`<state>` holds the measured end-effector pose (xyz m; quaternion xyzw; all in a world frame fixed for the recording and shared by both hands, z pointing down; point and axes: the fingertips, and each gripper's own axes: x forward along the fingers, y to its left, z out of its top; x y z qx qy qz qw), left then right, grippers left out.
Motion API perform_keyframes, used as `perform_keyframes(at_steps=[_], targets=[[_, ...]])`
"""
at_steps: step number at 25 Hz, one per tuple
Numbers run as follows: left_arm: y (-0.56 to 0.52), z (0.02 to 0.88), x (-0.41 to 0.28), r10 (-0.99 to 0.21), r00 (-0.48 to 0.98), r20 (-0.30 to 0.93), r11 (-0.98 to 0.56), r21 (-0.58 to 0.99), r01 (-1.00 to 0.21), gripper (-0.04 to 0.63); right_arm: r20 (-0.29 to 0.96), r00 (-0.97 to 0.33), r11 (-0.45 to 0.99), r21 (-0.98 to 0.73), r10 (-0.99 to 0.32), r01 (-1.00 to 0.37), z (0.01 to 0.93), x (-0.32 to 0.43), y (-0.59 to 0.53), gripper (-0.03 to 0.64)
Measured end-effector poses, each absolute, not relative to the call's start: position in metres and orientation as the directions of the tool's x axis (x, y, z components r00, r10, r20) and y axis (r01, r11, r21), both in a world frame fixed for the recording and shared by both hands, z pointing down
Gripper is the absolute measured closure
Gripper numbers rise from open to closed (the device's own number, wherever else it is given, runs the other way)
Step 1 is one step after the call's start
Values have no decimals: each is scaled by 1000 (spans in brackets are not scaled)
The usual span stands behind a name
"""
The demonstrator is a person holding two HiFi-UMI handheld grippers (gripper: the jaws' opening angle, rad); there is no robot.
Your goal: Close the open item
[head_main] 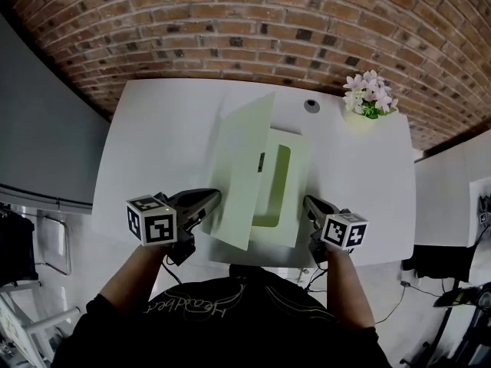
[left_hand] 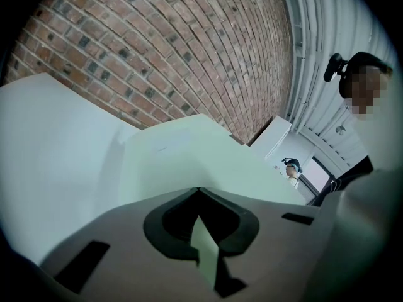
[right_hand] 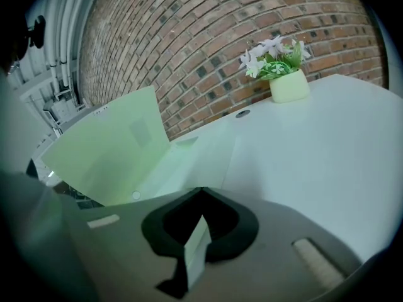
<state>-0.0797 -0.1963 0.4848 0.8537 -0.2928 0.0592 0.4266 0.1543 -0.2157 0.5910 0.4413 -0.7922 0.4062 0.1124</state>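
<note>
Pale green cardboard box (head_main: 285,176), frame centre, is half open. The left gripper (head_main: 210,199) pinches its raised lid (head_main: 245,167) and the right gripper (head_main: 310,204) pinches its base edge. Lowering the lid apparently remains.

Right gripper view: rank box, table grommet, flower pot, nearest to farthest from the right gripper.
1. Box: directly ahead, gripped at its near edge.
2. Table grommet: mid-table, slightly right.
3. Flower pot: farthest back, on the right.

Pale green box (head_main: 247,167), white table (head_main: 153,144), red-brown brick wall (head_main: 230,21) (pink-white flowers (head_main: 370,90))
</note>
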Motion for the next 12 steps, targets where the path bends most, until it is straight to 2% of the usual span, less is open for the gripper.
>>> perform_keyframes(at_steps=[12], targets=[[-195, 500, -55, -384, 834, 396, -479, 687, -547, 594, 521, -599, 274, -571, -608, -774, 593, 147, -214, 614]])
